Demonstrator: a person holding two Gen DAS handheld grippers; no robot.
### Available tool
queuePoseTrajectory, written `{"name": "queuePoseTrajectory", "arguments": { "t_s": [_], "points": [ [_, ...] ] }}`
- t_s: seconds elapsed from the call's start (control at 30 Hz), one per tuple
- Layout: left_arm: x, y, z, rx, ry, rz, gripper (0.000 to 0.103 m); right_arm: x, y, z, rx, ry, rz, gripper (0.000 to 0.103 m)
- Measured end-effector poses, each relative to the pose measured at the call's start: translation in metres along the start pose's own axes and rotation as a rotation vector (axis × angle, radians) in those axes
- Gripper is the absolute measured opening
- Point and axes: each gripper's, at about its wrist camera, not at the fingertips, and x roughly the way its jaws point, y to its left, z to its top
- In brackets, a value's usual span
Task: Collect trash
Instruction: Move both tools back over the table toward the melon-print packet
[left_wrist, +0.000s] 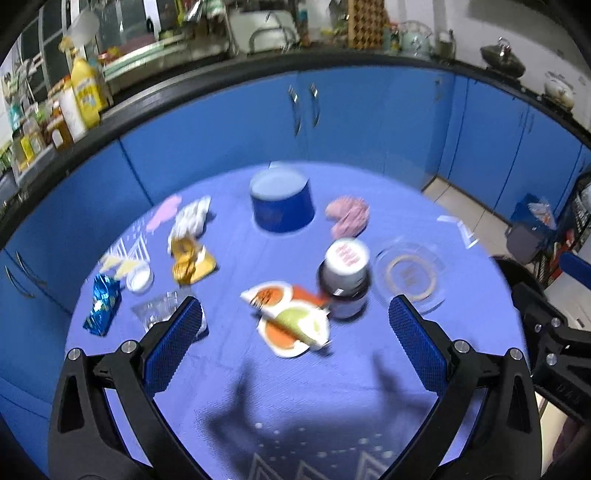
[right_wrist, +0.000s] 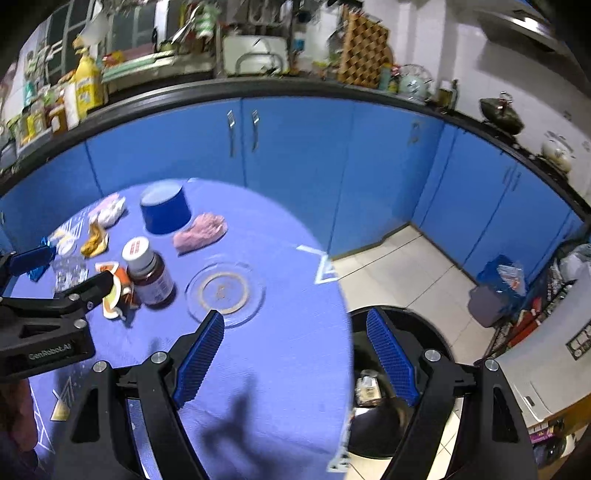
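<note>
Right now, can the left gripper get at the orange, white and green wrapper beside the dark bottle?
Probably yes. The left gripper is open, with the orange, white and green wrapper lying between its fingers, uncovered; the dark bottle with the white cap crowds its right edge.

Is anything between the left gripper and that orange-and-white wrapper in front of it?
Nothing visible. The left gripper hangs open above the table, and only bare cloth lies before the orange-and-white wrapper. The brown bottle stands just right of it, close against its edge.
</note>
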Motion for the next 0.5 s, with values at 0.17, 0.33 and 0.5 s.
{"name": "queuePoseTrajectory", "arguments": {
  "t_s": [0.17, 0.33, 0.5],
  "points": [
    [0.032, 0.012, -0.008, 0.008, 0.059, -0.02, 0.1, 0.028, 0.018, -0.006, -0.046, 0.043, 0.058, 0.078],
    [0.054, 0.01, -0.012, 0.05, 0.089, -0.027, 0.1, 0.053, 0.029, -0.008, -0.062, 0.086, 0.093, 0.078],
    [0.068, 0.01, -0.011, 0.061, 0.104, -0.015, 0.1, 0.069, 0.032, -0.006, -0.067, 0.111, 0.1, 0.078]
  ]
}}
